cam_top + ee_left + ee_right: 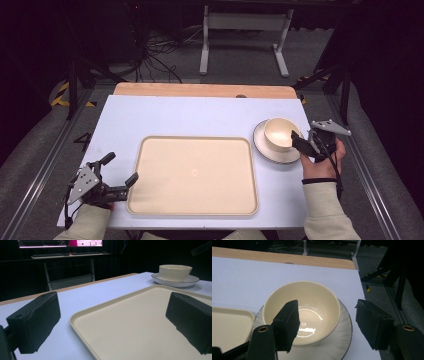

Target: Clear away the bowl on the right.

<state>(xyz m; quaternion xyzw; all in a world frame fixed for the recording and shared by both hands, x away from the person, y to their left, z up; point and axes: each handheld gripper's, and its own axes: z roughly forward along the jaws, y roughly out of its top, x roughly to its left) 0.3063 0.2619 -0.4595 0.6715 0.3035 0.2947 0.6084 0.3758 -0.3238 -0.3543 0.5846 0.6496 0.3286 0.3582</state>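
Note:
A cream bowl [279, 132] stands on a white plate [272, 152] at the right of the table. A wide cream tray [192, 175] lies empty in the middle. My right gripper [303, 141] is at the bowl's right side and is open. In the right gripper view, one jaw hangs inside the bowl [307, 302] and the other stands outside, over the edge of the plate [342, 335], with the bowl's right wall between them and a gap to the outer pad. My left gripper [121, 168] rests open at the tray's near left corner, one jaw over the tray [140, 315].
The white tabletop [190, 117] ends in a wooden strip [200, 90] at the far side. A white desk frame [245, 35] and floor cables [155, 55] lie beyond. The table's right edge is close to the plate. A lit monitor [60, 243] shows in the left gripper view.

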